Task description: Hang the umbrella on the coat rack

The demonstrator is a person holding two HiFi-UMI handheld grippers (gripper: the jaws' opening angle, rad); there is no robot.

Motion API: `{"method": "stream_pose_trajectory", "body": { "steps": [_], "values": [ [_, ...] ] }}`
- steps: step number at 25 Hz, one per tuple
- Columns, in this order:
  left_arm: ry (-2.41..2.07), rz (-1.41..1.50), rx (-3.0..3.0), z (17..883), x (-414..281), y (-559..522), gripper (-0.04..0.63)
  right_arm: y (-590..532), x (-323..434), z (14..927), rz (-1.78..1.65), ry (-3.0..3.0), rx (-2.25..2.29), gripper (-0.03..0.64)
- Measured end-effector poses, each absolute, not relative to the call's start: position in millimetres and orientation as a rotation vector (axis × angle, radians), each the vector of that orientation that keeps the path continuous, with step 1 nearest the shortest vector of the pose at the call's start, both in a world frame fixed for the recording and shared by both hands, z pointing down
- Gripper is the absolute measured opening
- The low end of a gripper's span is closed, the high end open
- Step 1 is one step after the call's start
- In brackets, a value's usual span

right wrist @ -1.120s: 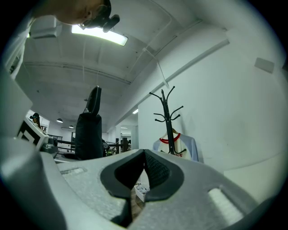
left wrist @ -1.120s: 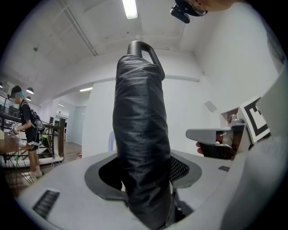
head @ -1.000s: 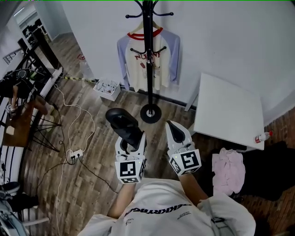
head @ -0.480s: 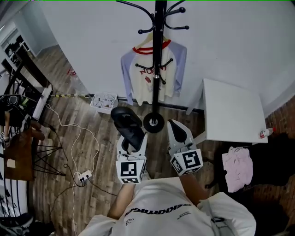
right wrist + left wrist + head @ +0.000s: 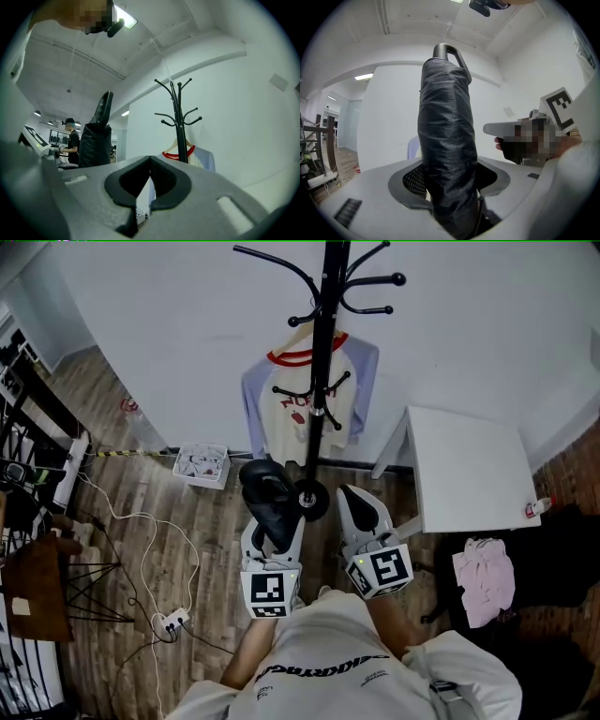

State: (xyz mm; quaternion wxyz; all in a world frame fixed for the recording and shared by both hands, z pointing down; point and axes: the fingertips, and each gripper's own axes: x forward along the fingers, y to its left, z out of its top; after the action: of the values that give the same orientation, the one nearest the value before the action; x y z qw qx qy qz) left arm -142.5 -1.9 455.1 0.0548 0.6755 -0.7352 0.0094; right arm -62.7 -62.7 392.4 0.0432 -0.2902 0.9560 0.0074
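A folded black umbrella (image 5: 266, 495) stands upright between the jaws of my left gripper (image 5: 273, 532), which is shut on it. In the left gripper view the umbrella (image 5: 447, 150) fills the middle, its loop handle (image 5: 451, 49) at the top, gripped low by the left gripper (image 5: 451, 190). The black coat rack (image 5: 323, 381) stands just ahead against the white wall, its round base (image 5: 315, 502) beside the umbrella. A cream and lilac shirt (image 5: 302, 413) hangs on it. My right gripper (image 5: 360, 513) is to the right, shut and holding nothing. From the right gripper (image 5: 150, 161) the rack (image 5: 177, 123) and umbrella (image 5: 96, 138) both show.
A white table (image 5: 469, 465) stands right of the rack, a small bottle (image 5: 536, 508) at its corner. Pink cloth (image 5: 484, 577) lies on dark fabric beyond it. A white basket (image 5: 200, 465) sits by the wall at left, with cables and a power strip (image 5: 172, 620) on the wood floor.
Both grippers have moved forward toward the coat rack, the umbrella still in the left one. The rack's base now sits right beside the umbrella in the head view.
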Motion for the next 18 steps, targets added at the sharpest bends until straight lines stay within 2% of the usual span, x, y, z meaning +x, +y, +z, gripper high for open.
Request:
{"method": "stream_pose_trajectory", "body": {
  "steps": [18],
  "values": [
    [-2.131,0.022,2.193,424.6,-176.4,-146.2,0.252,-186.6,-92.9,389.6,0.046,2.885,-0.960,-0.003]
  ]
}}
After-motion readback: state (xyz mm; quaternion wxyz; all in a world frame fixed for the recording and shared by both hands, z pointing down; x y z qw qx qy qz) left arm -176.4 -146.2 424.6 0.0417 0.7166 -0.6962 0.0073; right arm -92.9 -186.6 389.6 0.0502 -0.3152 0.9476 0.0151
